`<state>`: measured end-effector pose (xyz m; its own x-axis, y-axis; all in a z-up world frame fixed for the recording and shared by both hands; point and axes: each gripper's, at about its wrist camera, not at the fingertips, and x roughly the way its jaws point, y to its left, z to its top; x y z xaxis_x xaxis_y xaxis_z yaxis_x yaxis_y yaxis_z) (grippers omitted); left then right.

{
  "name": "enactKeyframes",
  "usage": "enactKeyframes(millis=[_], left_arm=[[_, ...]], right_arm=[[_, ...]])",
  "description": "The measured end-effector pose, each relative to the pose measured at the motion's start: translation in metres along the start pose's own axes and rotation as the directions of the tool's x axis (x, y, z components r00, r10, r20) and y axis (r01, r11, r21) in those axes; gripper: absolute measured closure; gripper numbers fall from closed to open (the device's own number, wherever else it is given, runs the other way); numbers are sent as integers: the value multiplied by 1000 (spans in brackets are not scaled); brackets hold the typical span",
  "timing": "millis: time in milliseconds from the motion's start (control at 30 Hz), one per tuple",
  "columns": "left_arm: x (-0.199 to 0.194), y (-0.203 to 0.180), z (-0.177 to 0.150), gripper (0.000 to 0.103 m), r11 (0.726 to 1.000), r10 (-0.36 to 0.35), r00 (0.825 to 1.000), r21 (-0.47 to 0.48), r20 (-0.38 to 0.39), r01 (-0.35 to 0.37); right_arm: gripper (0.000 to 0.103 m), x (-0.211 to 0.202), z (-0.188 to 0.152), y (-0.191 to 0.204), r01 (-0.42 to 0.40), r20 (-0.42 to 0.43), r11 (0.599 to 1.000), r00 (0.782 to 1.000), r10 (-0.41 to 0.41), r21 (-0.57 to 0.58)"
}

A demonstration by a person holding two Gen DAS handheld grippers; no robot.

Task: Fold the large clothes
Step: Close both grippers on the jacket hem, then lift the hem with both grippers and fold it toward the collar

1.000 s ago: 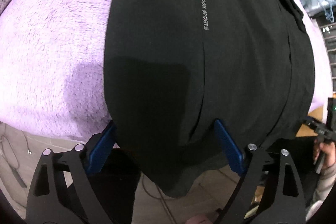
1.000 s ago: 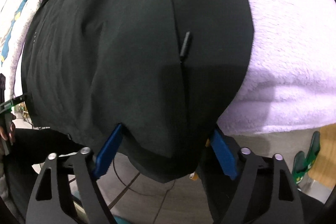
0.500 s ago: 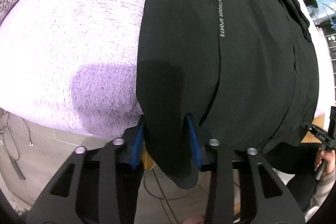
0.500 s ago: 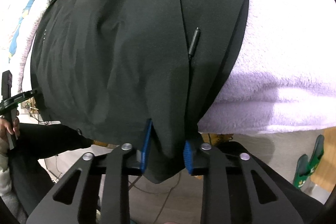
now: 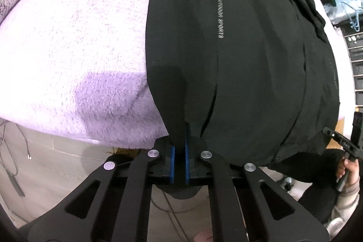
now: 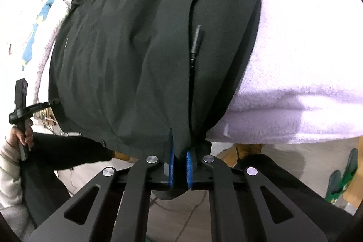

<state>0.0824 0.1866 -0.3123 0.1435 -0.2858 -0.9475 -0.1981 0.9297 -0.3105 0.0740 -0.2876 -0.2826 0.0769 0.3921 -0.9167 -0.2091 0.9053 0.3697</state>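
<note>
Both grippers clenched on near hem of black jacket (image 5: 249, 65): left gripper (image 5: 179, 159) at left corner, right gripper (image 6: 180, 168) at right; jacket's long axis runs far, away from jaws.

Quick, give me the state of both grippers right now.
Left gripper: shut on the near hem of the black fabric jacket.
Right gripper: shut on the same jacket's near hem, by the zip.

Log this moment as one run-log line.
step: hem grasp | left claw: shut on black jacket hem | right claw: shut on jacket hem | surface: lilac fleece blanket
</note>
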Motion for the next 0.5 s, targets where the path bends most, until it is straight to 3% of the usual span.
enactKeyframes(millis=[233, 500], left_arm=[[-30, -13, -16, 99, 1000, -13, 998, 17, 60, 12], [-55, -7, -28, 99, 996, -87, 989, 4, 117, 87]], right_arm=[[97, -22, -5, 9, -38, 56, 999, 998, 38, -10], [98, -49, -12, -4, -99, 121, 995, 988, 98, 8]])
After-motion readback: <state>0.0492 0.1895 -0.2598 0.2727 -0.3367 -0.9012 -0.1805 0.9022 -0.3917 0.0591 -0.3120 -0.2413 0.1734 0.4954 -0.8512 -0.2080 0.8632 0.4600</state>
